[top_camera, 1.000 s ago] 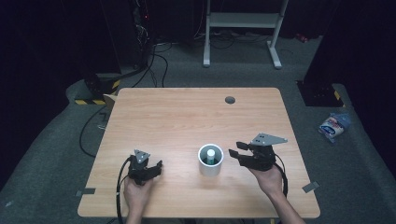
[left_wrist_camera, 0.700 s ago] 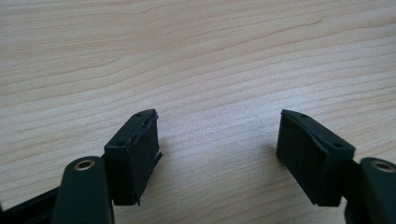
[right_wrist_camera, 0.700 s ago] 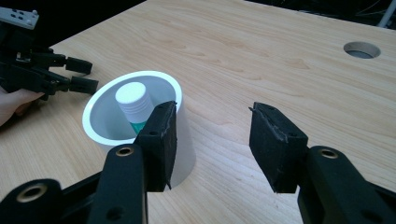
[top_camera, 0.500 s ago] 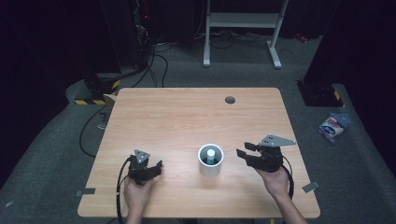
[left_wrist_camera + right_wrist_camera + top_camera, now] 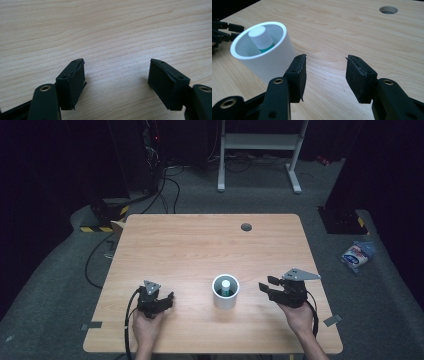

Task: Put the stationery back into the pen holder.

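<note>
The white cup stands upright on the table, between the left gripper and the right gripper, both apart from it with jaws spread and empty. It looks light, stiff and smooth, so it may slip or tip; gripping low across its wall seems safest. The right gripper view reveals the white-capped bottle with its green body inside the cup, while the left gripper view gives bare wood

Bottle lower body hidden inside white cup.
</note>
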Demonstrator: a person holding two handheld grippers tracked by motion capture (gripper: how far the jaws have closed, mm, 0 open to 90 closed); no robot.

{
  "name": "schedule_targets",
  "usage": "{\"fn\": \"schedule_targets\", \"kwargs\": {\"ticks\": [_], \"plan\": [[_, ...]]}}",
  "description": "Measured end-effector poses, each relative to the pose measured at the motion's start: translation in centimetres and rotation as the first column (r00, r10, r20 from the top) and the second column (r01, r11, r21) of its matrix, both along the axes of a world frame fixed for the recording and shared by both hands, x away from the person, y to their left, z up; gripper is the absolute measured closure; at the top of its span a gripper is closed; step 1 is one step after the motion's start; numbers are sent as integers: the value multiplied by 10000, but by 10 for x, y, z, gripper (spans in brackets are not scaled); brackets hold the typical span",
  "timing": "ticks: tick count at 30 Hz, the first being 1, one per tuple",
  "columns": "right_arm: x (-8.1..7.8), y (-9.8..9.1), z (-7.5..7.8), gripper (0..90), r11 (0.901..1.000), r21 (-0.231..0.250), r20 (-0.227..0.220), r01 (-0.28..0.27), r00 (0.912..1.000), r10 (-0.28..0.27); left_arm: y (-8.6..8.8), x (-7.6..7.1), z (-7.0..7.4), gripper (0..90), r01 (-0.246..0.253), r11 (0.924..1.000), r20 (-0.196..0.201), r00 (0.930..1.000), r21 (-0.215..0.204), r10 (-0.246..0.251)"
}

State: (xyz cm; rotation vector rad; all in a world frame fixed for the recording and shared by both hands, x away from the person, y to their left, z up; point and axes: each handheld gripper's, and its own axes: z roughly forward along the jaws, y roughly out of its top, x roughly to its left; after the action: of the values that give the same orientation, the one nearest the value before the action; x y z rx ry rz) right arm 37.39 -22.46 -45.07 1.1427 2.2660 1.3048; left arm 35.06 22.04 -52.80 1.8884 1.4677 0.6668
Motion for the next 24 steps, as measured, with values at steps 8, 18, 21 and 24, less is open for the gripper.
{"fn": "schedule_targets", "kwargs": {"ticks": [8,18,21,24], "plan": [[-1,-6,-15,500,9992,-216,-242,328,9992,-333,0,0,0,296,2,10000,0,10000,4,-2],[1,-9,-42,479,9920,-967,-581,811,9945,-870,0,0,0,296,-2,10000,-1,10000,-4,2],[3,-8,-54,472,9847,-1425,-658,1005,9917,-1107,0,0,0,296,7,10000,2,10000,13,-7],[4,-8,-61,467,9787,-1742,-592,1088,9909,-1207,0,0,0,296,7,10000,2,10000,15,-7]]}}
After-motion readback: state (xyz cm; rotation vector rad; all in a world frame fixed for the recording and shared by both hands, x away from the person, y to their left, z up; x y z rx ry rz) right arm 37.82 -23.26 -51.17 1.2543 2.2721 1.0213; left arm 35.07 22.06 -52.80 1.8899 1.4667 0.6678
